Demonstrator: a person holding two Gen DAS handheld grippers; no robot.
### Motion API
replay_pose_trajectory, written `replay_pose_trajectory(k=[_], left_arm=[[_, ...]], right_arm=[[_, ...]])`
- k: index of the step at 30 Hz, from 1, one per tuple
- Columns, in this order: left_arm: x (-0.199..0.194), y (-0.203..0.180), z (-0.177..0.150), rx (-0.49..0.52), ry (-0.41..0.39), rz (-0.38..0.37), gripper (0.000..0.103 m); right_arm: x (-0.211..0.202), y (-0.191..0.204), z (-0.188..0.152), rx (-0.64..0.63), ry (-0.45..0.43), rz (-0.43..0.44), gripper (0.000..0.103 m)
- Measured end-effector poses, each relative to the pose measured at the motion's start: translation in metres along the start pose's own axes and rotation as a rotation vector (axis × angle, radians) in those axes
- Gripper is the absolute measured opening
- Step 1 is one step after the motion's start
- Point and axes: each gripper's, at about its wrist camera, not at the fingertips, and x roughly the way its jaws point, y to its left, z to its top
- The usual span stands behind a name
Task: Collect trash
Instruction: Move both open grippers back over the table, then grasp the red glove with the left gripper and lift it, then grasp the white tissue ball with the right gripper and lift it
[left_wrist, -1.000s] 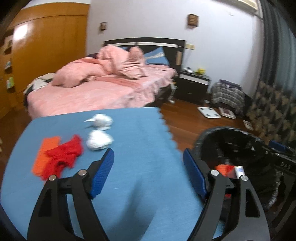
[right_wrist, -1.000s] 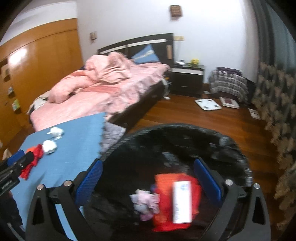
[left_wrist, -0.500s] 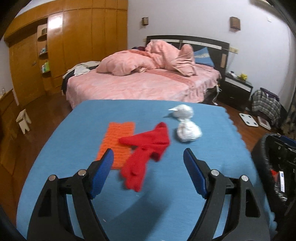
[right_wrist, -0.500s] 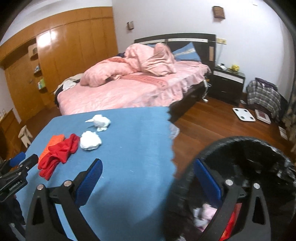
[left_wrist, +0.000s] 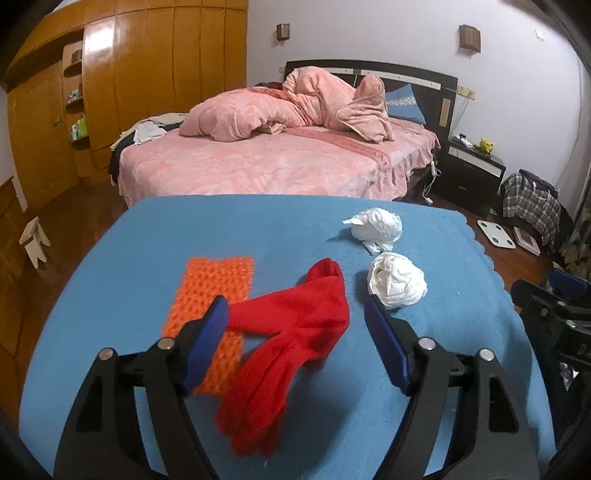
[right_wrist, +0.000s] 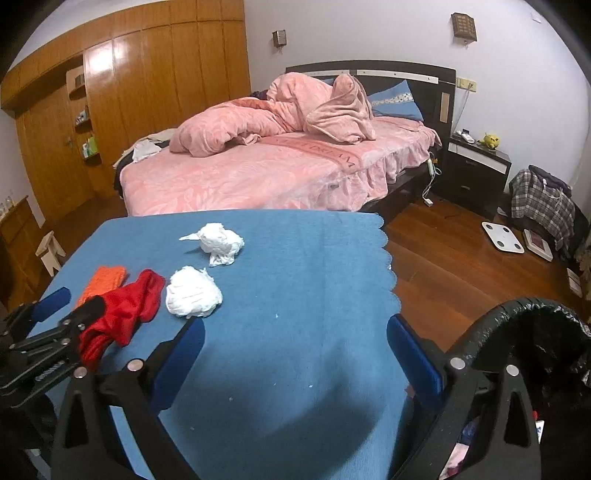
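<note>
A red glove (left_wrist: 295, 332) lies on the blue table cloth (left_wrist: 147, 240), partly over an orange knitted cloth (left_wrist: 214, 280). My left gripper (left_wrist: 295, 314) hovers over the glove with its jaws closing; the glove lies between the blue pads, which do not press on it. Two crumpled white tissue wads (left_wrist: 397, 282) (left_wrist: 376, 227) sit to the right of the glove. My right gripper (right_wrist: 295, 326) stands open over bare blue cloth, nothing between its fingers; the nearer tissue wad (right_wrist: 192, 291) is just ahead on its left. The black-lined trash bin (right_wrist: 535, 325) holds trash at lower right.
Behind the table stands a bed with pink bedding (right_wrist: 258, 166), a dark nightstand (right_wrist: 476, 173) and a wooden wardrobe (left_wrist: 129, 92). A white scale (right_wrist: 502, 236) and a plaid bag (right_wrist: 539, 199) are on the wood floor. A small white stool (left_wrist: 35, 240) stands left.
Both views have swung left from the trash bin to the table. My left gripper has moved in over the red glove and its jaws have narrowed a little. The bin now sits at the right edge.
</note>
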Motion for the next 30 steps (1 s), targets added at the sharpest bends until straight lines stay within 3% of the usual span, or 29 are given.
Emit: replay_pose_trajectory(k=[4,7,9,16,26,30], left_arm=[[0.022,-0.005,-0.004,0.011,0.066,-0.036,0.042],[0.032,-0.009,-0.009,0.024,0.104,-0.066,0.005],[0.030,-0.007,-0.009,0.017,0.090,-0.073,0.001],[0.012,0.008,-0.008,-0.032,0.027,-0.079,0.001],[0.004,0.038,-0.010,-0.087,0.016,-0.034,0.001],[0.008,0.044,-0.012,-0.101,0.029,-0.032,0.001]], right_arm=[[0.007,-0.002,0.001,-0.002,0.009,-0.005,0.097],[0.011,-0.002,0.000,-0.001,0.015,-0.003,0.097],[0.014,0.000,0.000,0.000,0.019,0.002,0.097],[0.028,0.020,0.003,-0.016,0.020,0.041,0.097],[0.059,0.054,0.012,-0.045,0.047,0.121,0.096],[0.075,0.068,0.012,-0.074,0.086,0.145,0.090]])
